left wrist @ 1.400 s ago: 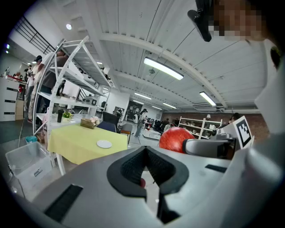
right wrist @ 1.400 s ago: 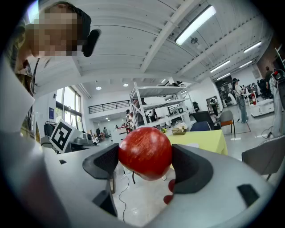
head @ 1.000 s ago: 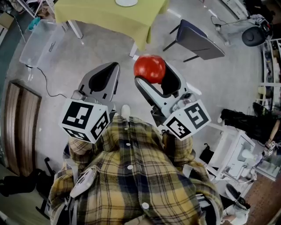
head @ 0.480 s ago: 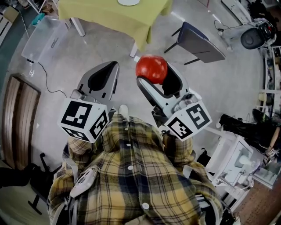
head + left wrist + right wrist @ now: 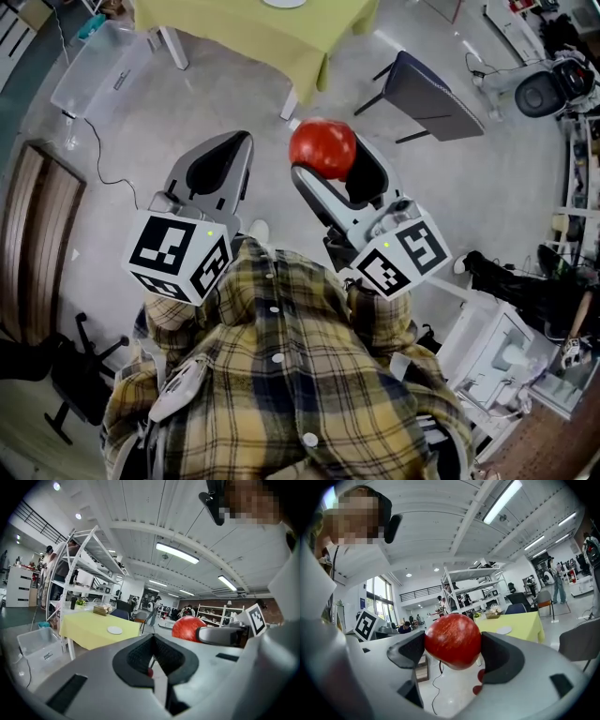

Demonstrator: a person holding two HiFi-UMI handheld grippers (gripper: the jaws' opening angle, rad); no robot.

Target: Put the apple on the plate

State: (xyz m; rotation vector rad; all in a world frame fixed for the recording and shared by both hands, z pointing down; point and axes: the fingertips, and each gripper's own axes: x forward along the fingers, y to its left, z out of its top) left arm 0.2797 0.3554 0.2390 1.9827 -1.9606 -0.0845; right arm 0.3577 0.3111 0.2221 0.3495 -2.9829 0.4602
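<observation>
- Apple [image 5: 453,641]: red, round and shiny, held up in the air, clamped between the two fingers of the right gripper [image 5: 323,157]. One dark pad presses on each side, at about its widest part. Its underside bulges out below the pads.
- How it will likely handle: firm and fairly light, but with smooth skin and a round shape, so it could slip or roll once let go. A hard squeeze or a drop could bruise it. The hold across the middle looks like the safest one, leaving the bottom free to touch down first.
- Left gripper [image 5: 152,656]: fingers pressed together on nothing, just beside the right fingers, on the apple's left.
- Plate [image 5: 114,630]: small, white and bare, well ahead of both sets of fingers. It lies on a table [image 5: 234,33] with a yellow cloth, across open floor. The apple is well apart from it.
- Chair [image 5: 427,89]: dark, beyond the right fingers, near the table's corner.
</observation>
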